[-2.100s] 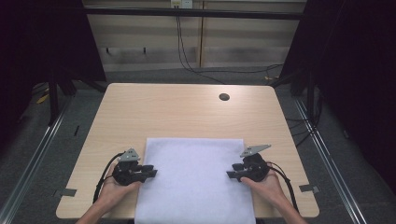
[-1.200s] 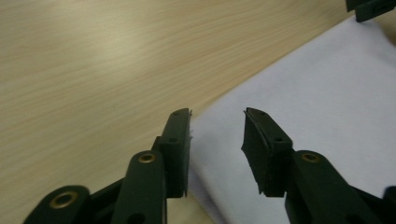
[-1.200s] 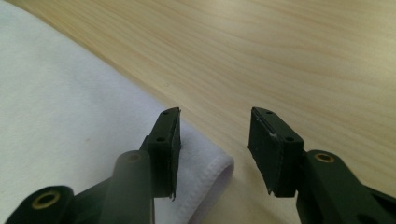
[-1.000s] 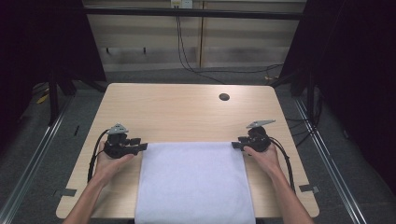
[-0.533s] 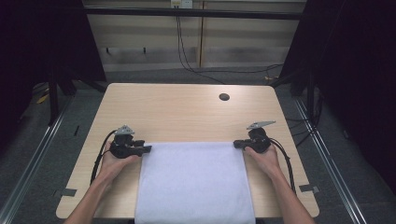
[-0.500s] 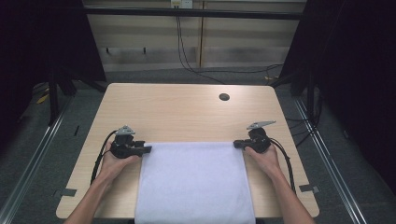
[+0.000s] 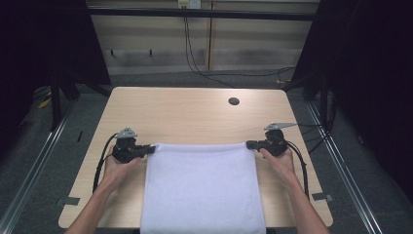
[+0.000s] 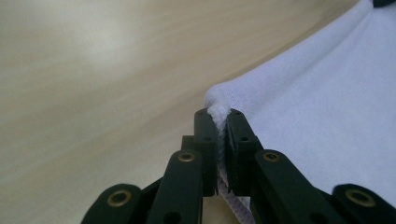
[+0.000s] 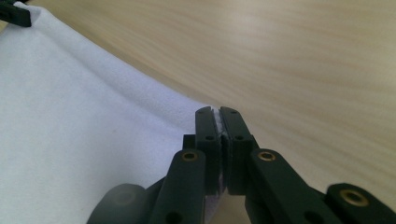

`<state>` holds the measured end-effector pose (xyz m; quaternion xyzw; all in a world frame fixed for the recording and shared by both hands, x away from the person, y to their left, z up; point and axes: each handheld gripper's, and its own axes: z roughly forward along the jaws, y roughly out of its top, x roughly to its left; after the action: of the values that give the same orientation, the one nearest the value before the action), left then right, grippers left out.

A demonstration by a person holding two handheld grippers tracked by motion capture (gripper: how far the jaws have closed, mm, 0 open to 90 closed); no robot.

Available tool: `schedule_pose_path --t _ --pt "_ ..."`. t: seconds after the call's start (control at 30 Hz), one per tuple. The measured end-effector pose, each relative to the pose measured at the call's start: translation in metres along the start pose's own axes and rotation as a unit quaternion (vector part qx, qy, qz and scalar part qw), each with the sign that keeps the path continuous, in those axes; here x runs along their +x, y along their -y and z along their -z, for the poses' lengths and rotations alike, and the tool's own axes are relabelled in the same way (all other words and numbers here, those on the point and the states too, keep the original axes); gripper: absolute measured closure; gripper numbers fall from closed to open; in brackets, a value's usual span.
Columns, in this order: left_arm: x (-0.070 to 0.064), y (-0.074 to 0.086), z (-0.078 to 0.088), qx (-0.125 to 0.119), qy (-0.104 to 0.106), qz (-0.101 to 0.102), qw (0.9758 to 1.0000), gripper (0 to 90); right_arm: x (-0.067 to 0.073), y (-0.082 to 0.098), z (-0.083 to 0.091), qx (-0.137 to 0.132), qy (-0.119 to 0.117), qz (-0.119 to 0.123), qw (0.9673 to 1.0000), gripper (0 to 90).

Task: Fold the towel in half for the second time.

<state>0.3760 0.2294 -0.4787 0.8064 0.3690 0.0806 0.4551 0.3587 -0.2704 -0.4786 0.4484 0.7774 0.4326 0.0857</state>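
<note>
A white towel point(image 7: 202, 187) lies flat on the near half of the wooden table point(image 7: 185, 112) and hangs over its front edge. My left gripper point(image 7: 152, 147) has just closed its jaws on the towel's far left corner point(image 8: 217, 111), and the cloth is pinched between the pads. My right gripper point(image 7: 250, 144) is shut on the towel's far right corner point(image 9: 215, 112), with a thin edge of white cloth between its jaws. In the right gripper view the white towel point(image 9: 74, 130) spreads to the left, and the left gripper's tip point(image 9: 14, 14) is at the far corner.
A small dark round hole point(image 7: 234, 101) sits in the table top at the far right. Bare wood stretches beyond the towel. Dark frames and cables stand on the floor around the table.
Both hands moved from the towel's near sides to its far corners, and both grippers closed on the cloth there. Over the last half second the hands stayed nearly still.
</note>
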Motion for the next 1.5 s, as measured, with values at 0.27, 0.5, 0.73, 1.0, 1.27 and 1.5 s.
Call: schedule_pose_path --t 0.27,0.5,0.73,1.0,1.27,1.5 --pt "0.000 -0.048 0.022 -0.058 -0.011 -0.007 0.9982 84.9 0.003 -0.042 0.025 -0.056 0.013 0.009 0.9983 87.1" --pt "0.000 -0.087 0.030 -0.118 -0.009 -0.009 0.9929 84.9 -0.002 -0.081 0.042 -0.091 0.043 0.017 0.9947 87.1" --pt "-0.009 -0.082 0.034 -0.116 -0.010 -0.026 0.9929 85.0 0.002 -0.080 0.054 -0.118 0.028 0.020 0.9924 87.2" --pt "-0.036 -0.055 0.064 -0.118 0.013 -0.049 0.9917 86.3 0.020 -0.047 0.077 -0.115 -0.006 0.050 0.9921 87.3" --pt "-0.058 -0.007 0.076 -0.099 0.058 -0.032 0.9929 86.3 0.047 -0.014 0.099 -0.092 -0.032 0.076 0.9923 87.2" --pt "-0.075 0.024 0.082 -0.064 0.065 -0.032 0.9953 86.0 0.068 0.029 0.102 -0.056 -0.054 0.082 0.9936 86.9"
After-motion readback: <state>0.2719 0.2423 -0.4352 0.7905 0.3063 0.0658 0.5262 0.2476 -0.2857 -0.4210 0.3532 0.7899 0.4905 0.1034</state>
